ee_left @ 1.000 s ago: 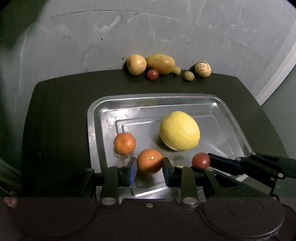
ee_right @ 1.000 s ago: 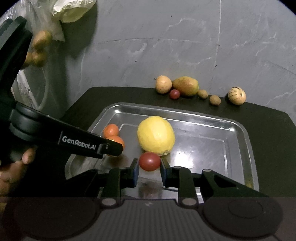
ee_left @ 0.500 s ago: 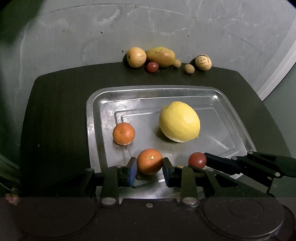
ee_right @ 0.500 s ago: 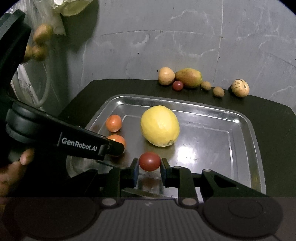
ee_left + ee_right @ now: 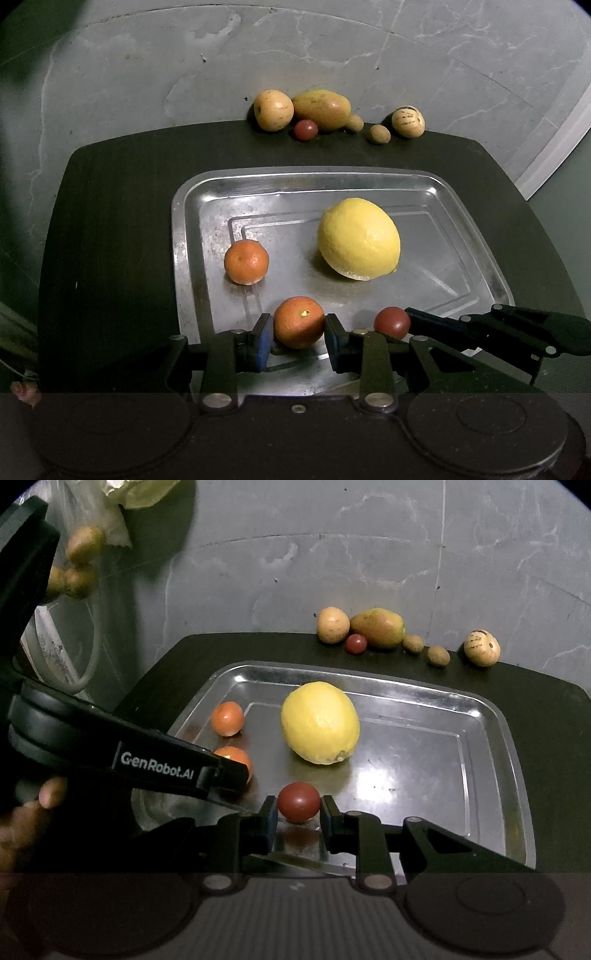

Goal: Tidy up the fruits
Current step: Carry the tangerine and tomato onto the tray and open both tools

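Fruit sits in both grippers, low over the near end of a metal tray (image 5: 192, 236). The left gripper (image 5: 298, 334) has its two blue-padded fingers pinched on an orange (image 5: 299, 322), one pad on each side, the fruit just above the tray floor. Right beside it, the right gripper (image 5: 298, 814) pinches a small red tomato (image 5: 298, 801) between its fingers in the same way. Both tools reach forward nearly level, side by side, the left one's black body crossing the lower left of the right camera's view, with a person's fingertips (image 5: 51, 794) curled under its handle. White lettering on that body reads "GenRobot.AI".

A little farther in, a second orange (image 5: 246, 262) rests on the tray near its left rim, apart from the held one. Past the middle lies a big yellow lemon (image 5: 359, 239), tilted, alone on the tray floor.

The tray stands on a dark table (image 5: 110, 221). Along the table's far edge, against a grey wall (image 5: 147, 74), a row of fruit lines up: a pale round fruit (image 5: 273, 110) touching a mango (image 5: 321, 109), another small red tomato (image 5: 306, 130) just in front of them, two small brown fruits to the right, and a striped pale fruit (image 5: 408, 122) at the end.

Off to the left, up high, a plastic bag (image 5: 92, 528) holds some brownish fruit.
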Available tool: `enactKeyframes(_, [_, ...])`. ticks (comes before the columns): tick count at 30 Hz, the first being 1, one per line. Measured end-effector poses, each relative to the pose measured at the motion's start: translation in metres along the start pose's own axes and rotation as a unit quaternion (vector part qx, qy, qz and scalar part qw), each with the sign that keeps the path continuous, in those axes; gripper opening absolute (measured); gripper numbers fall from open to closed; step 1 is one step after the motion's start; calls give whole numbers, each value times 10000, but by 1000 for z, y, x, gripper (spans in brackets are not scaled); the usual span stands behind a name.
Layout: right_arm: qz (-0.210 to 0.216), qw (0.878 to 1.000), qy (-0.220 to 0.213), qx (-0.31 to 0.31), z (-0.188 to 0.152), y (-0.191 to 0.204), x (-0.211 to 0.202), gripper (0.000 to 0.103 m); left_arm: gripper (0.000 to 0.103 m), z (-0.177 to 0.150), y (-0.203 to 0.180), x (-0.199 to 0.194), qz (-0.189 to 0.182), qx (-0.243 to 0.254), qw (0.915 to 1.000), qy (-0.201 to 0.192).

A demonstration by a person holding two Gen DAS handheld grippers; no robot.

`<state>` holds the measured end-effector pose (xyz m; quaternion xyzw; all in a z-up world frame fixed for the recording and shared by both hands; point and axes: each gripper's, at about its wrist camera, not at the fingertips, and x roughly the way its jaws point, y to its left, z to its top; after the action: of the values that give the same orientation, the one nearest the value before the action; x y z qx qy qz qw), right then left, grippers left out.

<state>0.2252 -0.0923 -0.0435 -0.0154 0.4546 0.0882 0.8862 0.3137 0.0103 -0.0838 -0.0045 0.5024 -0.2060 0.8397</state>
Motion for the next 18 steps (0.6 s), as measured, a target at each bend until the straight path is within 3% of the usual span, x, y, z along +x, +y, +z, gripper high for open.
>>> enactKeyframes(9, [92, 9999, 57, -8, -1, 0, 3, 30, 36, -1, 0, 0, 10, -10, 10000, 47])
enactKeyframes(13, [128, 9999, 94, -10, -1, -2, 4, 37, 43, -1, 1, -2, 51, -15, 10000, 61])
enactKeyframes(18, [170, 9998, 78, -38, -1, -2, 1, 49, 60, -4, 2, -11, 75, 40, 10000, 51])
